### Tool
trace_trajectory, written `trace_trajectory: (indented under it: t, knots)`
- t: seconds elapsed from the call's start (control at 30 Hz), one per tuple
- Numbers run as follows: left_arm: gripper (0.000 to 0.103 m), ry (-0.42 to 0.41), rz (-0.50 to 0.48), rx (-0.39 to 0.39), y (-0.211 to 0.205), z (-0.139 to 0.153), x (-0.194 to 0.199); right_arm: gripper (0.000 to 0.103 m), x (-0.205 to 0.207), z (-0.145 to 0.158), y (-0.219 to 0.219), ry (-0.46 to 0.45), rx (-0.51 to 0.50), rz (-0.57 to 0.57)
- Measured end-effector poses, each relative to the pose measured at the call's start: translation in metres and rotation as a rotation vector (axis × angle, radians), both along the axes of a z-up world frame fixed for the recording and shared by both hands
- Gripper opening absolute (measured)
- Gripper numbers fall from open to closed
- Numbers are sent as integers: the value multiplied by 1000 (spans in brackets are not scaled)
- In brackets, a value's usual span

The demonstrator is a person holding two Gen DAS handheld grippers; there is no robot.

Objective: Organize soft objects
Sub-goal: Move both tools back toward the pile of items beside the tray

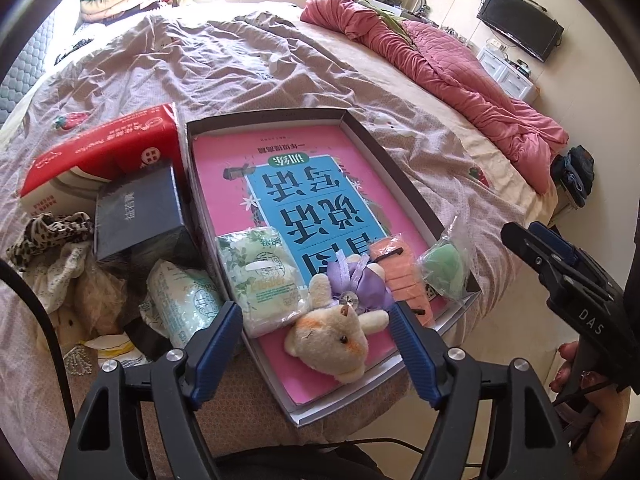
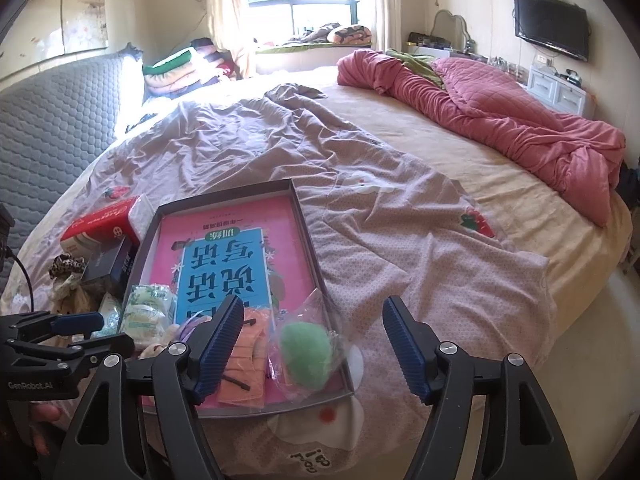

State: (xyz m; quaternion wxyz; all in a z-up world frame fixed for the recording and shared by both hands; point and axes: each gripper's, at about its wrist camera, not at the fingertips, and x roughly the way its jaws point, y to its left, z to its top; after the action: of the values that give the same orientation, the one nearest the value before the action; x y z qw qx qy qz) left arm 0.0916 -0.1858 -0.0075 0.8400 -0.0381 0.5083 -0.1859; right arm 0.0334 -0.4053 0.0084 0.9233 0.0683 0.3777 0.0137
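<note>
A small plush hamster is seen lying at the near end of the shallow box, right on the pink book that fills the bottom, and it's framed squarely between the fingers of the left gripper, which are spread wide and not touching anything yet. Just behind it, a purple sachet is pressed up against its ear, with a green tissue pack to one side and an orange pouch plus a bagged green sponge to the other. The right gripper is held off over the box's right edge, jaws apart too, nothing in them. Outside the box, a red tissue pack, a dark box and a leopard scrunchie are piled on the wrinkled bedsheet. Trouble is easily pictured here: everything's crammed so tight that the sachet's ribbon could get pinched along with the plush, and a squishy toy could well slip out if it's only caught by the fur.
</note>
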Motion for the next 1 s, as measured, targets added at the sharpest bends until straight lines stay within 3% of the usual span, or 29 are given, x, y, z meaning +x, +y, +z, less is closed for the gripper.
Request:
trace_trajectory:
  t: [1.0]
  knots:
    - [80,-127,83,154,32,43,-40,78,-15,40,58,-91,-46,132]
